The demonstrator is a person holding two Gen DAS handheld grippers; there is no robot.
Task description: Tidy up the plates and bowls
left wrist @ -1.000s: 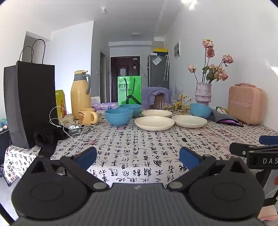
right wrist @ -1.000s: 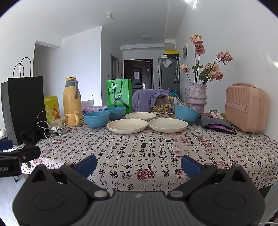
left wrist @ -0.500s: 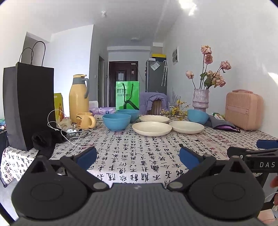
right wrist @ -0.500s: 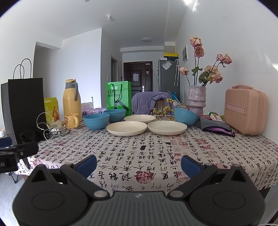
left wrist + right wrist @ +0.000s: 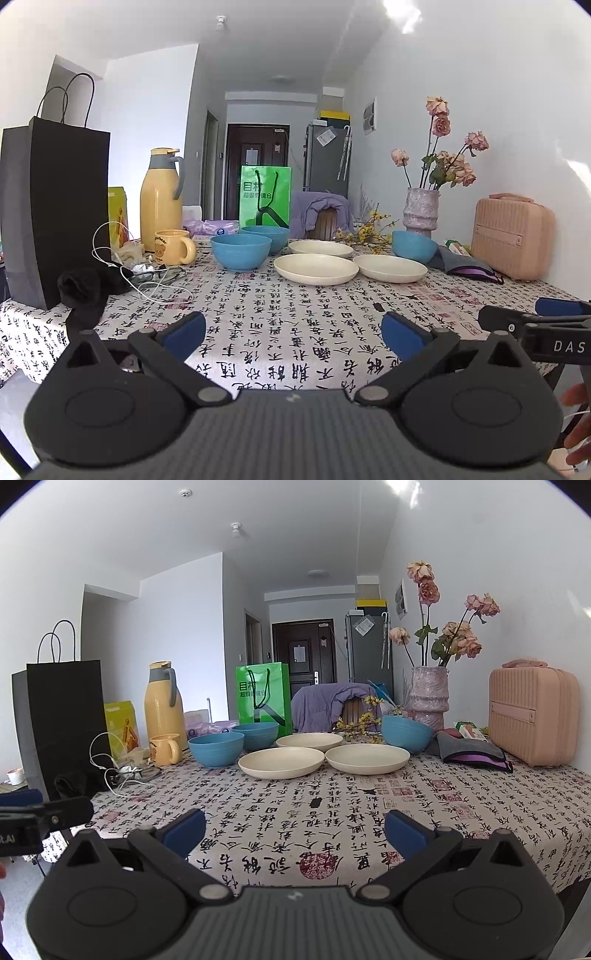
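On the tabletop (image 5: 424,812), which is covered with a white cloth printed with black calligraphy, three shallow cream round plates and three blue round bowls stand in a loose group toward the far side. Two cream plates (image 5: 281,762) (image 5: 367,758) lie side by side in front, and the third cream plate (image 5: 309,740) lies just behind them. Two blue bowls (image 5: 216,748) (image 5: 255,735) stand to the left of the plates, one behind the other, and the third blue bowl (image 5: 406,733) stands to the right, near a tall mottled ceramic vase (image 5: 428,698) with dried pink roses. A yellow mug (image 5: 173,246) and a yellow thermos jug (image 5: 161,199) stand further left, beside a black paper bag (image 5: 55,214). The left tongs (image 5: 293,330) and the right tongs (image 5: 295,830) both hover over the near edge of the tabletop, well apart from the dishes, each with its blue-padded fingers spread wide and holding nothing.
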